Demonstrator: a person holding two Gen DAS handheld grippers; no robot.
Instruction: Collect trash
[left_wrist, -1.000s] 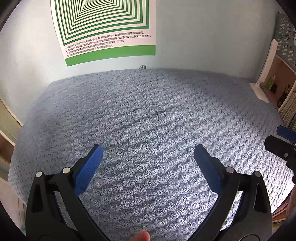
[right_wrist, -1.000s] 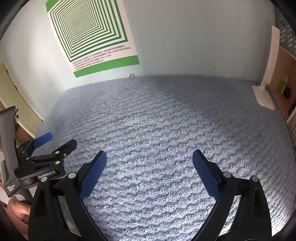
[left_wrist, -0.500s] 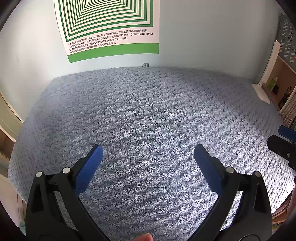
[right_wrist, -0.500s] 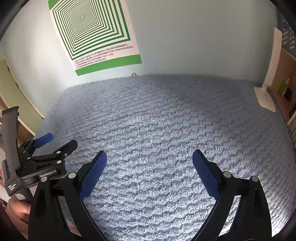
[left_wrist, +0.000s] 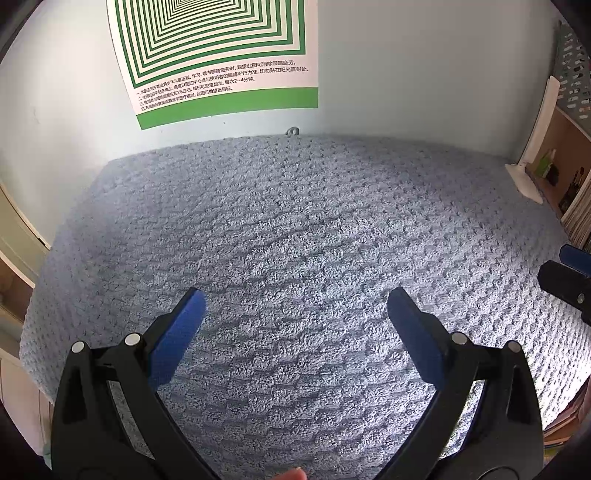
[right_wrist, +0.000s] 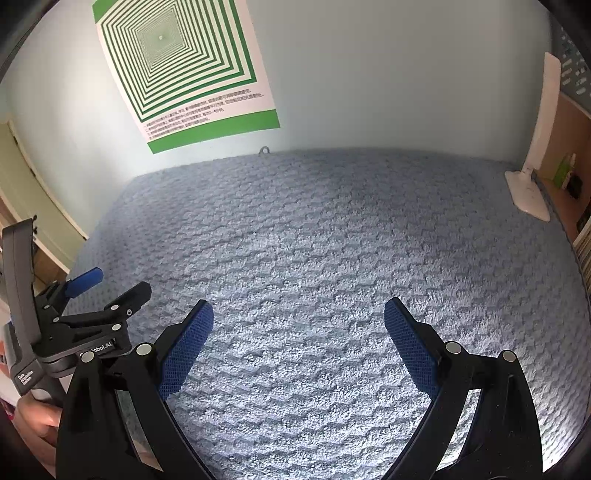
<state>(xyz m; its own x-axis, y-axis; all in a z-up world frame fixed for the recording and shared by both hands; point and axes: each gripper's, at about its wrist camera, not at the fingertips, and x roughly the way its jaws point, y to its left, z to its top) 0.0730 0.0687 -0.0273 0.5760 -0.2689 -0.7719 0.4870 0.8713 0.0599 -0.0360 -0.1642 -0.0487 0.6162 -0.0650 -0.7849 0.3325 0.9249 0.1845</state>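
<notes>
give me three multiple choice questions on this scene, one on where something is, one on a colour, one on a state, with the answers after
1. Where does the white lamp base stand?
A. far right of the blue cloth
B. near left corner
C. between the right gripper's fingers

2. What colour is the striped poster on the wall?
A. red and white
B. green and white
C. black and yellow

3. How are the left gripper and the right gripper?
A. both shut on trash
B. left shut, right open
C. both open and empty

Answers:
1 A, it sits at the far right edge of the cloth, beside the shelf.
2 B, green squares nest on white.
3 C, bare cloth shows between each pair of blue pads.
</notes>
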